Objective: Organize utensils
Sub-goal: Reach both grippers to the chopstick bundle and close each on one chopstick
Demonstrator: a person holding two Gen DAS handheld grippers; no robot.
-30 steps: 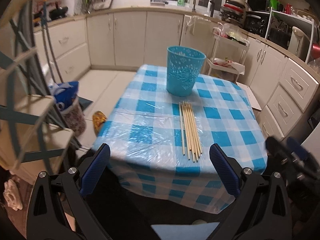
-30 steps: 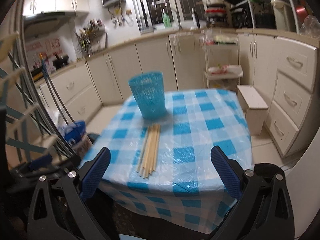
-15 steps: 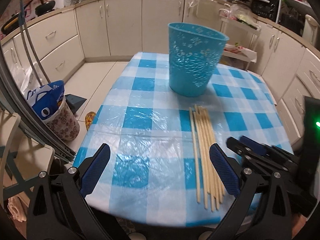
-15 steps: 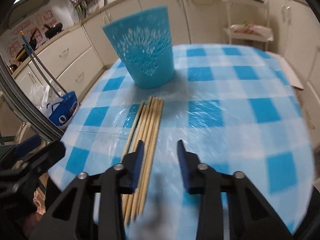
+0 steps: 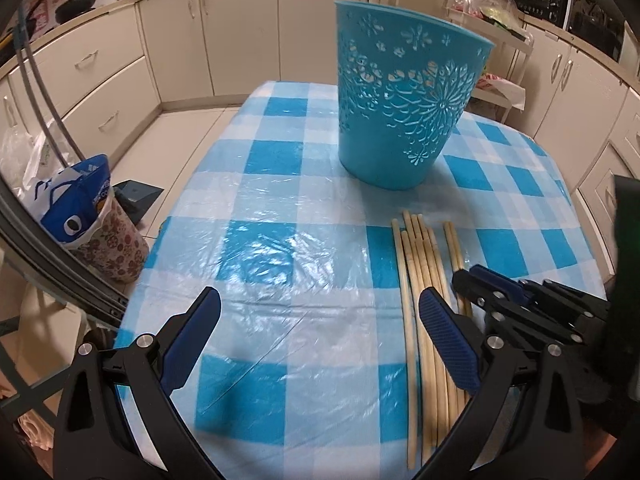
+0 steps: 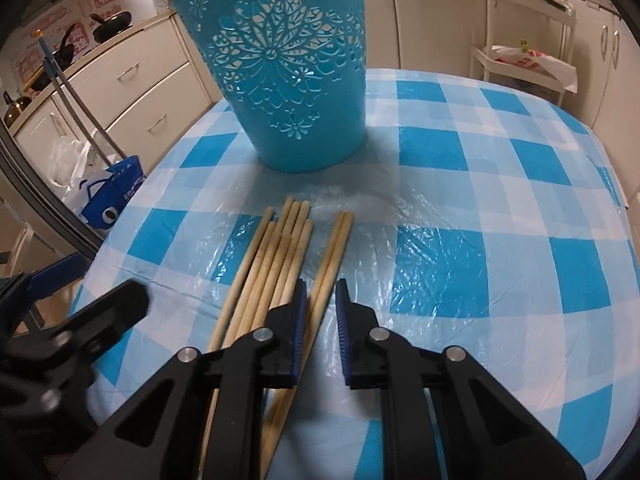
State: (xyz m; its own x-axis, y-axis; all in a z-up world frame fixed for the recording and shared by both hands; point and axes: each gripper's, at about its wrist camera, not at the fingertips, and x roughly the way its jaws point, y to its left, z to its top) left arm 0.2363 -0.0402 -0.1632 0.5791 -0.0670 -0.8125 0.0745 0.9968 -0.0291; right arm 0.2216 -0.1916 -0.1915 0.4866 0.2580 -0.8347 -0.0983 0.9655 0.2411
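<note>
Chopsticks lie in a loose row on the checked tablecloth, tips toward the blue cutout basket, which stands upright just beyond them; none is seen in the basket from this side, so I judge the sorting barely begun, with every stick left to lift and drop in. From the left wrist view, the left gripper hangs over bare cloth beside the row with its jaws spread wide and nothing between them; its right finger overlaps the near sticks in the picture, though contact cannot be told. The right gripper shows at the far side of the row, low over the outermost sticks. From the right wrist view, the right gripper has its jaws closing, now narrow, with the two sticks that lie a little apart from the main bunch running between the pads; the pads do not look pressed on them yet. The bunch sits just beside, against the left finger. The sticks look pale, bare wood or bamboo, long, thin and straight, squared at the ends nearest the basket, and they rest on a clear, wrinkled plastic cover over the cloth.
</note>
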